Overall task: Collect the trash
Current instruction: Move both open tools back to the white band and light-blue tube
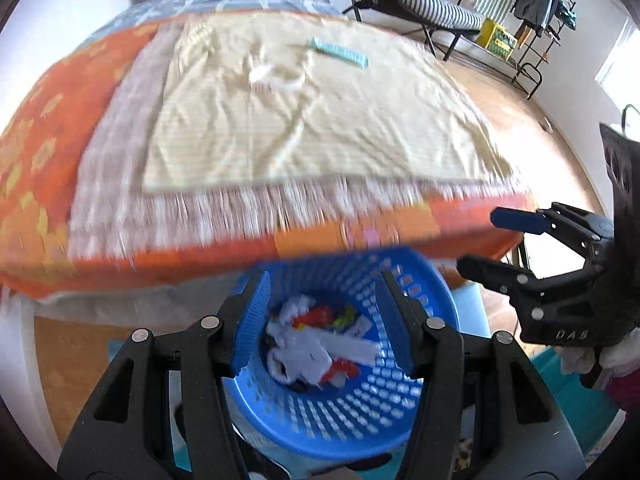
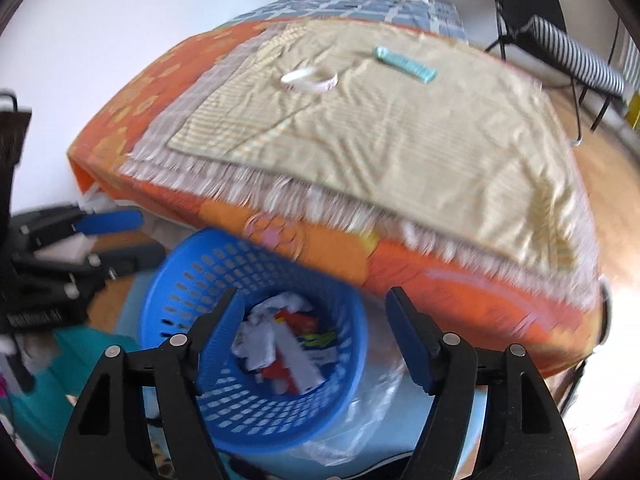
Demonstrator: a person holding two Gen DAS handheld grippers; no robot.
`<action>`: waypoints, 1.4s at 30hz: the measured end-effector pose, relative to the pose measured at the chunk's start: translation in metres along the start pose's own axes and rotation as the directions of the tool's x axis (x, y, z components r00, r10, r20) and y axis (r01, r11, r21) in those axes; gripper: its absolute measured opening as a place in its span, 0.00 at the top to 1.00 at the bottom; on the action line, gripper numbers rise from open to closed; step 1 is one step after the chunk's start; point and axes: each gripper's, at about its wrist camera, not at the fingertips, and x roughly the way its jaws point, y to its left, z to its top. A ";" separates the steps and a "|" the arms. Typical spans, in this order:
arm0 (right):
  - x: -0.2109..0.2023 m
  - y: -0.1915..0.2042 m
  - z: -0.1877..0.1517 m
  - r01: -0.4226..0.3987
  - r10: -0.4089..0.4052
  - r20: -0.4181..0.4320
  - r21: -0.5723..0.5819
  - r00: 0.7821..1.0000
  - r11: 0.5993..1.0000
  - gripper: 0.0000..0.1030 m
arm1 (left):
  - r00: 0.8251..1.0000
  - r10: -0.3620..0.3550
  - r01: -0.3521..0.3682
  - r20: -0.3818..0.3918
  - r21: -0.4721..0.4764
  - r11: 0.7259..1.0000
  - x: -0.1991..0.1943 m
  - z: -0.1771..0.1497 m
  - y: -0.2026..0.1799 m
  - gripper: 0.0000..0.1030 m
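Bed: big orange-covered bed (image 1: pixel 36 184) fills the far side, with a cream cloth (image 1: pixel 320 120) spread on top; a light blue comb (image 1: pixel 339 52) and a white tape ring (image 2: pixel 309 79) lie at its far end.
Basket: blue basket (image 1: pixel 360 420) sits on the floor right against the near edge of the bed, trash (image 1: pixel 316 344) piled in its bottom, mostly white scraps with red and yellow bits.
Left gripper (image 1: pixel 326 320): hovers right over the basket, pointing down into it, jaws spread wide, holding nothing.
Right gripper (image 2: pixel 316 340): same deal, over the basket's right part, wide open and empty.
View differences: only the right wrist shows the clear plastic bag (image 2: pixel 360 432) beside the basket; only the left wrist catches the clothes rack (image 1: pixel 536 4) far right.
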 end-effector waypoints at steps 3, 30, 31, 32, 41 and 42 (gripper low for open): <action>-0.005 -0.010 0.016 0.055 -0.053 0.038 -0.027 0.998 0.998 0.29 | 0.999 0.020 -0.020 0.036 0.013 1.000 -0.005 0.026 0.002 0.45; 0.055 -0.109 0.147 -0.026 0.028 0.086 -0.026 0.996 0.999 0.30 | 0.998 0.024 -0.019 0.052 -0.096 0.995 0.084 0.177 0.072 0.45; 0.058 -0.110 0.151 -0.015 0.017 0.090 -0.031 0.996 0.999 0.30 | 0.998 0.029 -0.024 0.052 -0.093 0.995 0.088 0.179 0.073 0.47; 0.062 -0.112 0.155 -0.005 0.009 0.091 -0.040 0.996 0.999 0.30 | 0.998 0.029 -0.024 0.048 -0.090 0.996 0.093 0.182 0.074 0.49; 0.102 -0.125 0.206 0.008 0.003 0.105 -0.112 0.995 0.994 0.30 | 1.000 0.023 -0.023 -0.002 -0.064 0.998 0.129 0.194 0.081 0.56; 0.109 -0.125 0.212 0.008 0.004 0.093 -0.120 0.996 0.993 0.30 | 1.000 0.024 -0.024 -0.007 -0.062 0.998 0.132 0.194 0.081 0.56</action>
